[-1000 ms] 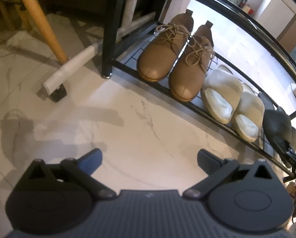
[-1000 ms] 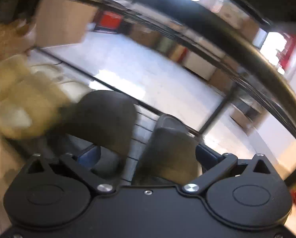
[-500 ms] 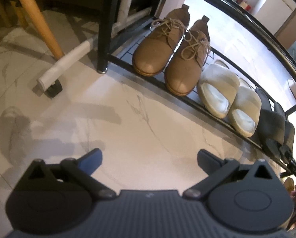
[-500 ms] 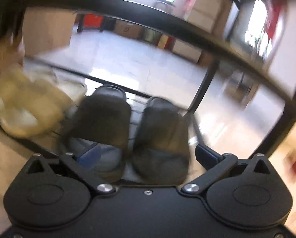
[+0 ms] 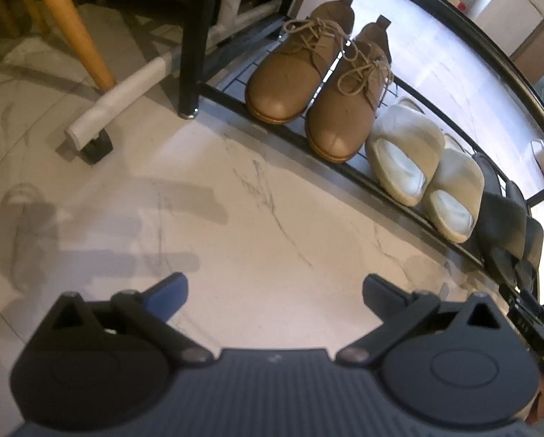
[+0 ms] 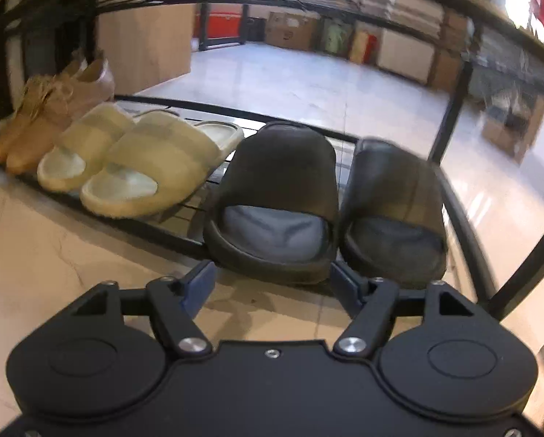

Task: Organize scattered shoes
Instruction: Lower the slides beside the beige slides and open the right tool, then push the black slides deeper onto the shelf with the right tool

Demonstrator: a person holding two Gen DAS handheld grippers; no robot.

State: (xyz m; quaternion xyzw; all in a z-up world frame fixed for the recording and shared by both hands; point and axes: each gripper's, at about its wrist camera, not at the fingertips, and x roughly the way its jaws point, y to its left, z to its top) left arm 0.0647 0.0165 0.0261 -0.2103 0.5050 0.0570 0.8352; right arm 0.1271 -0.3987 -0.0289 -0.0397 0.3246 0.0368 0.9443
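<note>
A black shoe rack's bottom shelf (image 5: 231,100) holds three pairs in a row. Brown lace-up shoes (image 5: 308,80) sit at the left, cream slides (image 5: 417,167) in the middle, black slides (image 5: 505,225) at the right. The right wrist view shows the same row: brown shoes (image 6: 49,116), cream slides (image 6: 140,167), black slides (image 6: 282,200). My left gripper (image 5: 273,291) is open and empty above the marble floor. My right gripper (image 6: 272,284) is open and empty, just in front of the left black slide's toe, not touching it.
A wooden chair leg (image 5: 71,25) and a white bar with a black foot (image 5: 100,134) stand on the floor left of the rack post (image 5: 193,40). Cardboard boxes (image 6: 293,29) line the far wall behind the rack.
My right gripper has pulled back out of the rack, away from the black slides, which now sit side by side on the shelf. My left gripper has barely shifted.
</note>
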